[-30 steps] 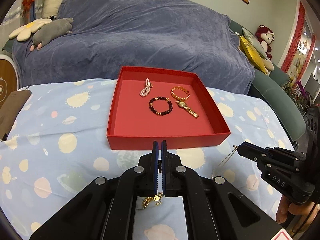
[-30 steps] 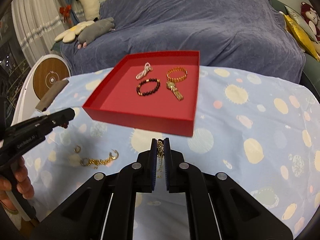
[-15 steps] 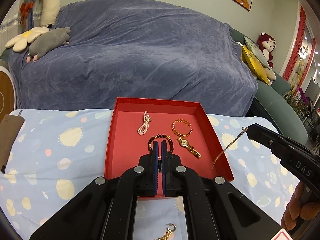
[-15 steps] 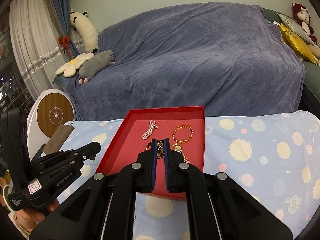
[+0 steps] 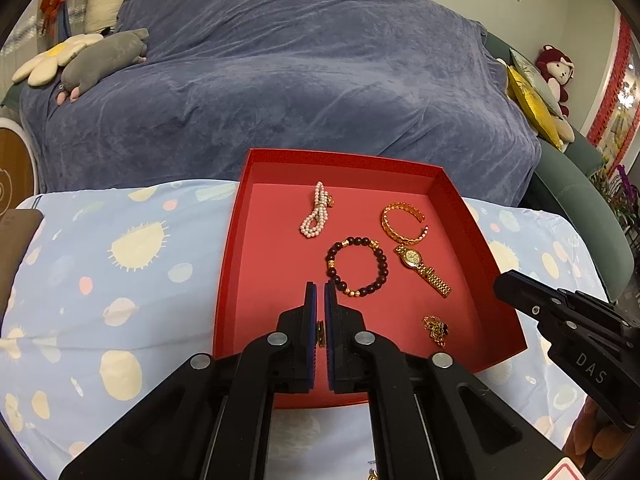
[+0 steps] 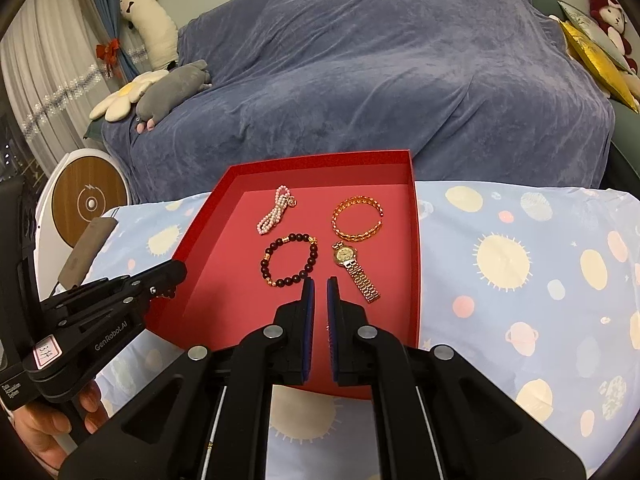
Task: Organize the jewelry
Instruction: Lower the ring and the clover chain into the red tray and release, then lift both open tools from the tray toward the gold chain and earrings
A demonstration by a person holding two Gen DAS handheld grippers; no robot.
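Left tongs (image 5: 319,286) hover over the red tray (image 5: 256,216), jaws parting from nearly together, gold bit between them; right tongs (image 6: 319,282), at three o'clock, pressed together, empty.

Both views are evenly and softly lit indoors; focus is sharp, shadows are faint, and strong fisheye bending with dark vignetting is seen at the edges.

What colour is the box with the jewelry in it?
Red: the box shows best in the left wrist view.
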